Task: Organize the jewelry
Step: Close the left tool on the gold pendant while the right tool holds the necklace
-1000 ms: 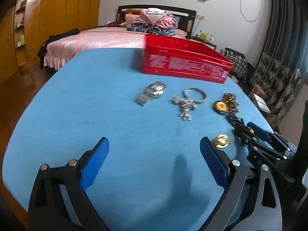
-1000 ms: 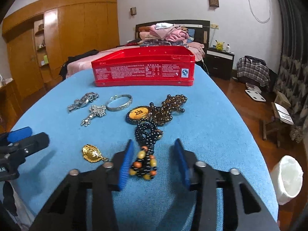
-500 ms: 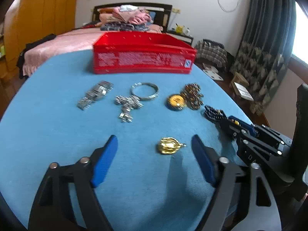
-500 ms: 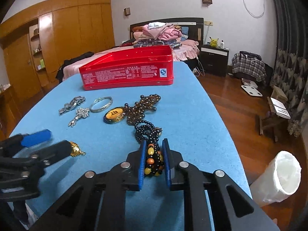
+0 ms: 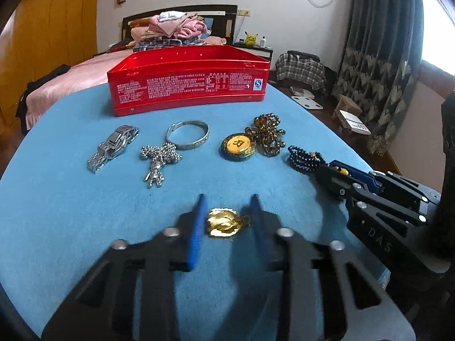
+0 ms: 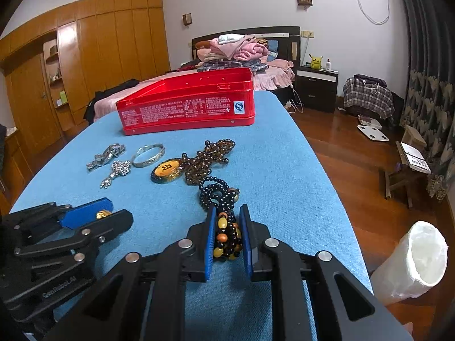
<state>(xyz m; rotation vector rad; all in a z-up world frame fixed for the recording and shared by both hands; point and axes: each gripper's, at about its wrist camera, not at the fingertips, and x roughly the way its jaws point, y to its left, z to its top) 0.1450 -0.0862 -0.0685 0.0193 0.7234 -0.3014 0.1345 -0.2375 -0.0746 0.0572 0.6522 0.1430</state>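
Jewelry lies on the blue table before an open red tin box (image 5: 187, 79). My left gripper (image 5: 227, 216) brackets a gold pendant (image 5: 224, 222) on the cloth; its fingers are blurred, narrowly apart, with small gaps to the pendant. My right gripper (image 6: 227, 236) is shut on the orange and black end of a black bead necklace (image 6: 217, 190); it shows in the left wrist view (image 5: 335, 174) at the right. Farther back lie a silver watch band (image 5: 113, 146), a silver charm necklace (image 5: 159, 159), a silver bangle (image 5: 187, 138), a yellow medallion (image 5: 237, 145) and a brown bead string (image 5: 266, 133).
The red tin (image 6: 187, 105) stands at the far side of the table. The table's right edge (image 6: 335, 193) drops to a wooden floor with a white bin (image 6: 412, 258), a stool and a scale. A bed with folded clothes stands behind.
My left gripper has swung right, come over the gold pendant and narrowed around it. My right gripper has closed on the necklace's beaded end and stays shut.
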